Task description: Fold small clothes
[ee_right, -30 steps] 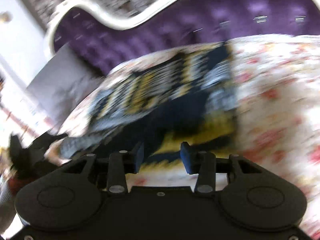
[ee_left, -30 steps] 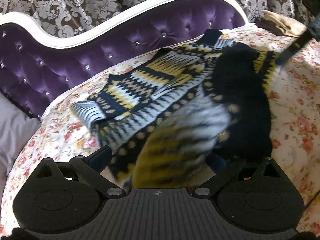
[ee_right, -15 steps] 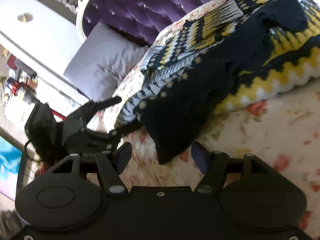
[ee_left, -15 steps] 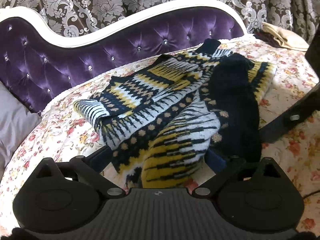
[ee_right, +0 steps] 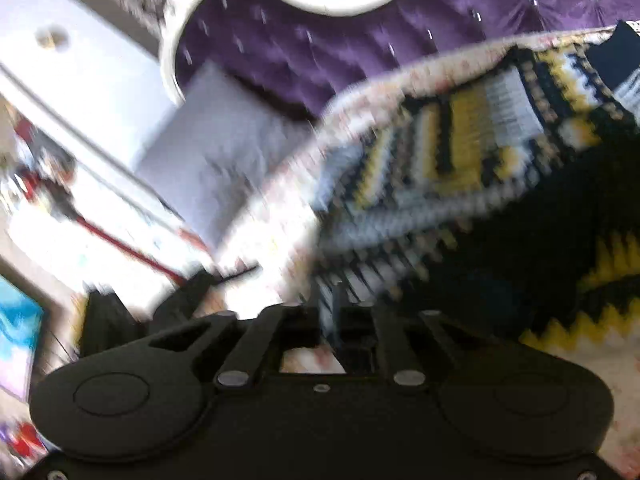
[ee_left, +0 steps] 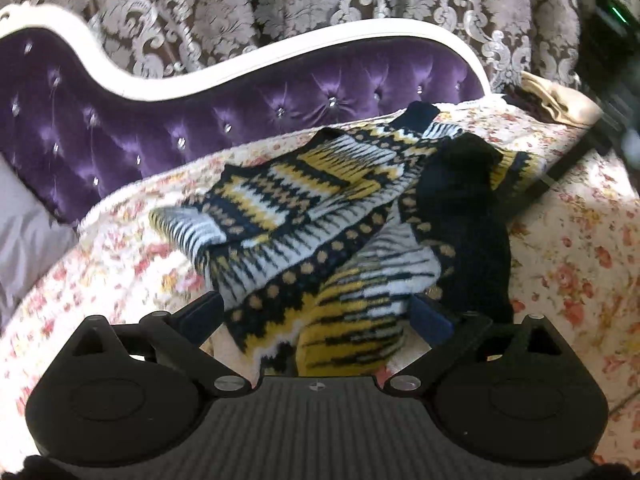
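Observation:
A knitted sweater (ee_left: pixel 320 216) in navy, yellow and white lies crumpled on the floral bedspread (ee_left: pixel 572 248). Its dark inner side (ee_left: pixel 464 216) is turned up on the right. My left gripper (ee_left: pixel 320 312) is open, its fingers either side of the sweater's near hem. In the blurred right wrist view my right gripper (ee_right: pixel 334 312) is shut on an edge of the sweater (ee_right: pixel 460 152), with striped knit pinched between its fingers.
A purple tufted headboard (ee_left: pixel 248 96) with a white frame runs behind the bed. A grey pillow (ee_left: pixel 24 240) lies at the left. Beige cloth (ee_left: pixel 560 100) sits at the far right corner. The right tool's dark body (ee_left: pixel 568 164) crosses the bed's right side.
My right gripper has closed on the sweater's edge after being open beside it. My left gripper has stayed open at the near hem, and its view has shifted slightly.

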`<state>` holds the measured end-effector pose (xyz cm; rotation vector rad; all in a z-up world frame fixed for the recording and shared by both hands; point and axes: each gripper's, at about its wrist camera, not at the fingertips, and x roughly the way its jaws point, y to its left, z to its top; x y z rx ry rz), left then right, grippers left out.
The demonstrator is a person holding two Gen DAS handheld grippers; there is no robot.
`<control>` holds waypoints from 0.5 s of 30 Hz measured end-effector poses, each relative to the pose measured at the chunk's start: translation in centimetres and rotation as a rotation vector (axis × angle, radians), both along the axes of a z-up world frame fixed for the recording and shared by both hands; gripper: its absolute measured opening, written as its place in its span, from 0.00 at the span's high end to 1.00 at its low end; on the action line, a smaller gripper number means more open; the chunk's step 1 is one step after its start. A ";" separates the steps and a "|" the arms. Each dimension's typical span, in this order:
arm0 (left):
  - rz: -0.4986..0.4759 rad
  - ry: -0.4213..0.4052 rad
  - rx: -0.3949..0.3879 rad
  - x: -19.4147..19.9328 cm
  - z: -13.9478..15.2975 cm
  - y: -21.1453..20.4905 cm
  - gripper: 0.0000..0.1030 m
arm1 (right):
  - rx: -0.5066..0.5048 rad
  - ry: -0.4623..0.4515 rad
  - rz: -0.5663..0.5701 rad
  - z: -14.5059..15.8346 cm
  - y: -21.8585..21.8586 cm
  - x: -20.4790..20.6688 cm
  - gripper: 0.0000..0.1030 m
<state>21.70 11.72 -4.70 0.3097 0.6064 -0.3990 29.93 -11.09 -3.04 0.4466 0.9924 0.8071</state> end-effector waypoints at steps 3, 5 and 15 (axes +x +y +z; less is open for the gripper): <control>0.018 0.026 -0.011 0.0 -0.2 0.4 0.03 | -0.063 0.023 -0.007 -2.3 -0.3 -2.7 0.33; 0.015 0.011 -0.027 -0.2 0.1 0.5 0.03 | -0.056 0.047 -0.033 -4.0 -0.4 -3.9 0.33; 0.017 0.005 -0.058 -1.1 1.1 1.3 0.03 | 0.222 0.108 -0.180 -6.3 -1.2 -3.3 0.83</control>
